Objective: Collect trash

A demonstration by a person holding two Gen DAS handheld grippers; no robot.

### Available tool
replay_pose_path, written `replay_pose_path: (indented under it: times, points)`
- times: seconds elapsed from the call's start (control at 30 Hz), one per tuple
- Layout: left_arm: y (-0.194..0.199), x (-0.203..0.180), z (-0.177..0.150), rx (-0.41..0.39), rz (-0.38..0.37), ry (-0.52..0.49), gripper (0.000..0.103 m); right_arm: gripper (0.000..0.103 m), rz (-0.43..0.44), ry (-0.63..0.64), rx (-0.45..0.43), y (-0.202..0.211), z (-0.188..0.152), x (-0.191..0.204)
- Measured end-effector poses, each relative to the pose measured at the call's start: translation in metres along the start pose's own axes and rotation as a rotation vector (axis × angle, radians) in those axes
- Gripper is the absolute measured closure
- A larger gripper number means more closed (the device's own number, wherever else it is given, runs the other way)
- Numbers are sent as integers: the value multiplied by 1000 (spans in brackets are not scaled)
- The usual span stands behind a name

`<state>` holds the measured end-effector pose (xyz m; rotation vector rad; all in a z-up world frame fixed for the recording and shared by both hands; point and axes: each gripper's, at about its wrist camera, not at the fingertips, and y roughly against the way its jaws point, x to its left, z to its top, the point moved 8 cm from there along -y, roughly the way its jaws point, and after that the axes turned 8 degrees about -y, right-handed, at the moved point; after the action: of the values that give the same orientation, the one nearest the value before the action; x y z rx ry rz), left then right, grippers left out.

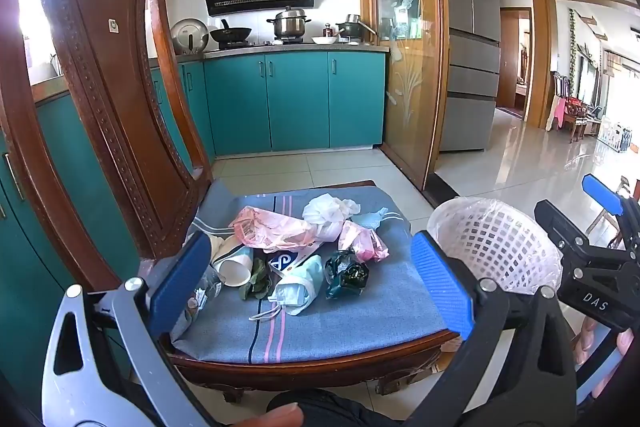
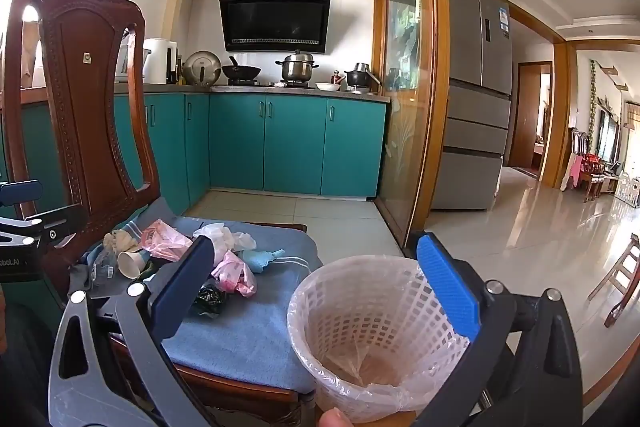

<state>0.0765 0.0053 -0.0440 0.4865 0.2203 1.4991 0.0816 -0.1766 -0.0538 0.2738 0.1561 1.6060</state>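
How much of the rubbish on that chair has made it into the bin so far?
None that shows. The lined white basket looks empty, just its plastic liner. Nothing is in hand: the left gripper and right gripper are both open. All the trash is left on the chair cushion: a paper cup, pink bag, white wad, face mask and dark wrapper.

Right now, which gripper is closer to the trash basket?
Right. The right gripper hovers open just above the trash basket; the left gripper faces the chair's trash pile, basket off to its right.
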Motion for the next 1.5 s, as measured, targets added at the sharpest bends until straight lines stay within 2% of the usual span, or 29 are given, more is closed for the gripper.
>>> replay_pose_path:
  times: [0.77,1.5]
  points:
    - [-2,-2,-3,14,5,-6,3,3,-17,15,21,-2,-3,1]
    - [-2,-2,-3,21,11,-3,3,3,-16,4,-1,-3,-2,1]
